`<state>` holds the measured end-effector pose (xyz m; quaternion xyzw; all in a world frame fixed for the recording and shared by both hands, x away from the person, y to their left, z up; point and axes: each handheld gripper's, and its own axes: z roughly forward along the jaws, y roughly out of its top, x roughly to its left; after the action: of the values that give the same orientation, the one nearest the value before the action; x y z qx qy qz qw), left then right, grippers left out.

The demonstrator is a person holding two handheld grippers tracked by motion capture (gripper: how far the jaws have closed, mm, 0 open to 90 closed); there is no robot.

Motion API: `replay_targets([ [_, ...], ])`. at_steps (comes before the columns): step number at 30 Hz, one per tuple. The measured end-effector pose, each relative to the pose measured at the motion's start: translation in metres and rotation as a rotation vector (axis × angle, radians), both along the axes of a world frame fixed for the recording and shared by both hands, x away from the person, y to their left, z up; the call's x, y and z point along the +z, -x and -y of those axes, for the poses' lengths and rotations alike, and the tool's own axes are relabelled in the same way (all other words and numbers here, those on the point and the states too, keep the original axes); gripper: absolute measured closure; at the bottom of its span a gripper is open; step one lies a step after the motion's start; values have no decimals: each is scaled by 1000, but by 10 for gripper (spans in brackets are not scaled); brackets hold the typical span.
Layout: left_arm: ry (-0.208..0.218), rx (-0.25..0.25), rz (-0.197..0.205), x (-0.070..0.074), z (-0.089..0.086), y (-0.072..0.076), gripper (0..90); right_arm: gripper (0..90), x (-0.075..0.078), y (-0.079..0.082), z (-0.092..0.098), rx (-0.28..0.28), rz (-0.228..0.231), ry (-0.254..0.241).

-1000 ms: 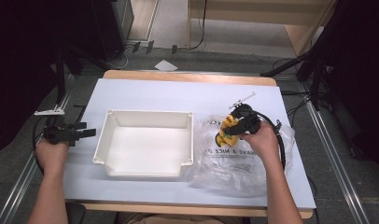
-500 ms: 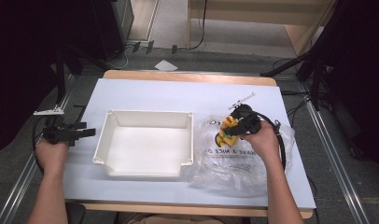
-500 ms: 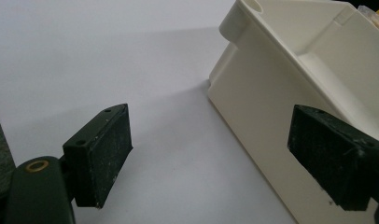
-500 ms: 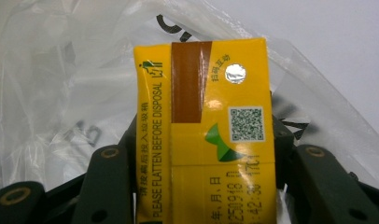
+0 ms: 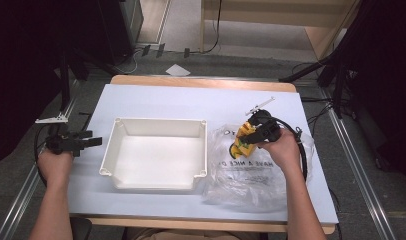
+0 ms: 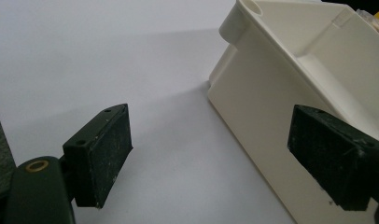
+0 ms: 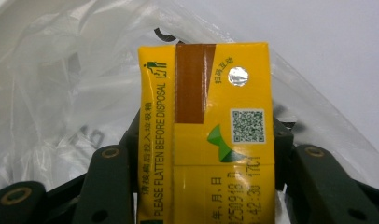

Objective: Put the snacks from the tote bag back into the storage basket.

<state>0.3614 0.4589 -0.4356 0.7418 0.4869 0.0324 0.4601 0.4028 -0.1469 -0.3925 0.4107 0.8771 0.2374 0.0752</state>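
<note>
A yellow drink carton (image 5: 240,146) is upright between the jaws of my right gripper (image 5: 248,136), which is shut on it just above a crumpled clear plastic bag (image 5: 241,182) at the table's right. In the right gripper view the carton (image 7: 201,116) stands between the two black fingers (image 7: 131,140) with the bag (image 7: 47,93) behind it. My left gripper (image 5: 93,142) hovers at the table's left edge, open and holding nothing, pointing at the left wall of the white tray (image 5: 158,121). The left gripper view has the tray's wall (image 6: 271,93) near the right pad (image 6: 332,158).
The white tray sits mid-table with nothing inside it. The pale table top (image 5: 191,100) stretches bare behind tray and bag. A black cable (image 5: 305,155) loops beside my right hand. Dark stands and floor cables surround the table.
</note>
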Motion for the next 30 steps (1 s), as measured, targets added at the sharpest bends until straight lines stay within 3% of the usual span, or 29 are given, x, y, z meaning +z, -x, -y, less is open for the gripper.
replay_targets([
  [9,4,1,-1,0,-1,1,146,525,16,5,3,-17,16,-16],
  [30,-3,-6,-7,-1,1,0,146,525,44,18,-2,15,48,-39],
])
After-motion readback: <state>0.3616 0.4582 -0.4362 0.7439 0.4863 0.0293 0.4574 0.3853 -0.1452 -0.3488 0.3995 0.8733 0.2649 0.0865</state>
